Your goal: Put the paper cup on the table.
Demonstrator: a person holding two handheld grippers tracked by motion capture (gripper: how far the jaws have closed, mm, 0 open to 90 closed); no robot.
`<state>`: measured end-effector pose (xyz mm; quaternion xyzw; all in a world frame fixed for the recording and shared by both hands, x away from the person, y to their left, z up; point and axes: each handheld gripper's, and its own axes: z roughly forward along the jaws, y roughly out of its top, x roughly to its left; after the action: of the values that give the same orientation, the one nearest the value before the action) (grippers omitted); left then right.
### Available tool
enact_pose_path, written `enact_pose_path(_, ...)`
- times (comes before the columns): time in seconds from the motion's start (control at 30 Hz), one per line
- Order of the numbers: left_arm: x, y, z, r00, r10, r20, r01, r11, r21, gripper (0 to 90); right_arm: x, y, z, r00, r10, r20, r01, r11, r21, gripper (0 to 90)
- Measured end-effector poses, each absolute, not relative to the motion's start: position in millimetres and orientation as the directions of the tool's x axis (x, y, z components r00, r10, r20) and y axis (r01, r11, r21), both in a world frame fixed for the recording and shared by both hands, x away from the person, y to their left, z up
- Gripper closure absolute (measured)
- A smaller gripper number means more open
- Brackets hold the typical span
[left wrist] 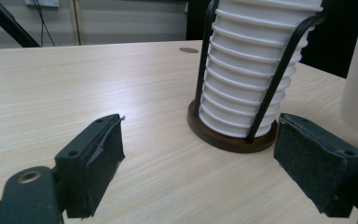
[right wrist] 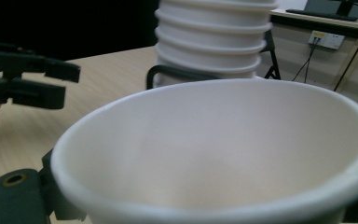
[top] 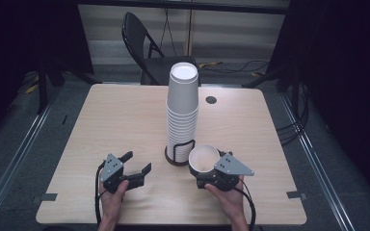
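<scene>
A single white paper cup (top: pixel 203 159) stands upright with its mouth open upward, empty inside, its rim a rolled lip. It is near the front edge of the table (top: pixel 101 120), right of the middle, and is just beside the base of the cup stack. That stack of white paper cups (top: pixel 182 103) stands upside down in a black wire holder (top: pixel 178 153) on a dark round base, near the table's middle, tall and straight.

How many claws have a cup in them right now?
1. The right claw holds a single white cup, mouth up, beside the stack in the wire holder. The left claw is open with nothing between its pads.
</scene>
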<state>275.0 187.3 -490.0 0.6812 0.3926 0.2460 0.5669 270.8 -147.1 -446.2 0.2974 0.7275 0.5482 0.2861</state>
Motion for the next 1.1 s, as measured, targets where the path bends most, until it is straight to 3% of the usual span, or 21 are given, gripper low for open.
enact_pose_path(0.33, 268, 183, -495, 0.53, 0.846, -0.048, 0.214, -0.079, 0.974, 15.7, 290, -170, -436, -0.613, 0.79, -0.023, 0.151, 0.147, 0.978, 10.5)
enact_pose_path(1.1, 262, 184, -497, 0.528, 0.847, -0.052, 0.175, -0.049, 0.983, 16.0, 344, -191, -431, -0.525, 0.849, 0.06, 0.196, 0.052, 0.979, 10.4)
